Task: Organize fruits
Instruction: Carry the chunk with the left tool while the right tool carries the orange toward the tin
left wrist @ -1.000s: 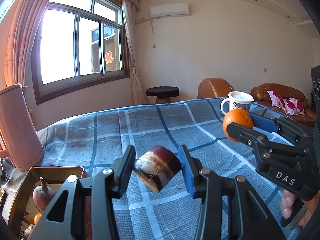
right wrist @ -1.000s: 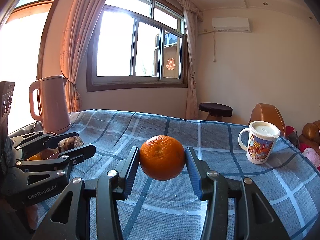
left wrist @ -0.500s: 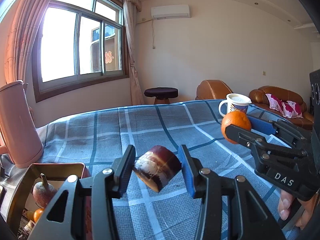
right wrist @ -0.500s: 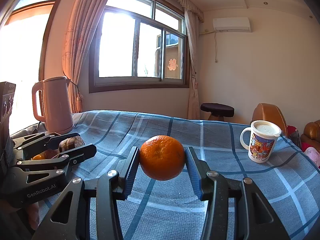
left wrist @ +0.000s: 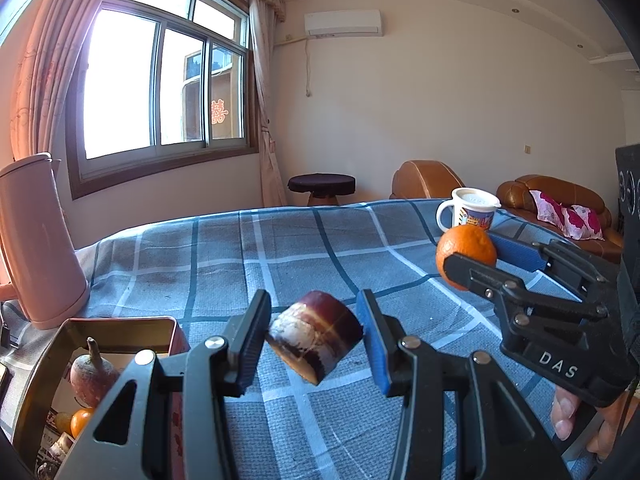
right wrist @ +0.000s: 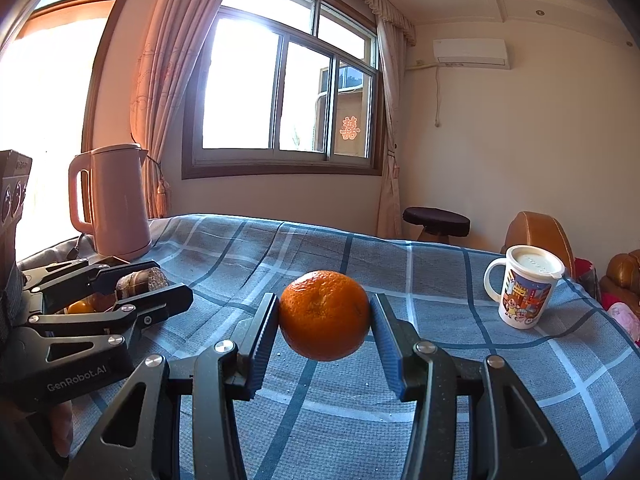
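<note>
Holding steady with nothing changed, I keep my left claw (left wrist: 314,336) pinched on the sugarcane chunk (left wrist: 316,334) and my right claw (right wrist: 325,330) clamped on the orange (right wrist: 324,315) above the table's (left wrist: 224,256) near edge, both bound, I judge, for the tin (left wrist: 48,364) at its left corner.

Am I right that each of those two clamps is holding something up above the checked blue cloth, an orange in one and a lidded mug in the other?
Nearly. The right gripper does hold the orange, but the left gripper holds a dark purple chunk of sugarcane, as the left wrist view shows. The lidded mug stands on the checked blue cloth, untouched.
</note>
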The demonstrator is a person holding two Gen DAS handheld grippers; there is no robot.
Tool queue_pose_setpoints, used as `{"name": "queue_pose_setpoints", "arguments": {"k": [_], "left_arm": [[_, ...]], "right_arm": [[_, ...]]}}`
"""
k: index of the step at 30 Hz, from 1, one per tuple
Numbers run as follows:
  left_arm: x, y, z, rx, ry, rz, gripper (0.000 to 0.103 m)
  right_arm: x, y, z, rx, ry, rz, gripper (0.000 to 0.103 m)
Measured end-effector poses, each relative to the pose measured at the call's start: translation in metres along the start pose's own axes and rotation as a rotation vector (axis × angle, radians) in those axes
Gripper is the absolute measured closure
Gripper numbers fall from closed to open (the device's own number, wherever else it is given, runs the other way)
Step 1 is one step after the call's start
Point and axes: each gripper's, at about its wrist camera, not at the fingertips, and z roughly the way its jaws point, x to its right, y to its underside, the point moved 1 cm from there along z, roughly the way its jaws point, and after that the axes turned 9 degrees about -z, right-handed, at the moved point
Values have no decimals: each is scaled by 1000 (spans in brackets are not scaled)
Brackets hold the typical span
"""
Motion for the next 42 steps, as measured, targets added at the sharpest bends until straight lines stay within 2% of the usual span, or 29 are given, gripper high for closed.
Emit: {"name": "queue_pose_setpoints", "arguments": {"k": [17, 42], "left_arm": [[-28, 4, -21, -4, -18, -38, 56], [-80, 8, -52, 28, -98, -86, 56]], "right_arm": [[-31, -7, 9, -17, -85, -27, 54], [-93, -19, 23, -48, -217, -64, 54]]}}
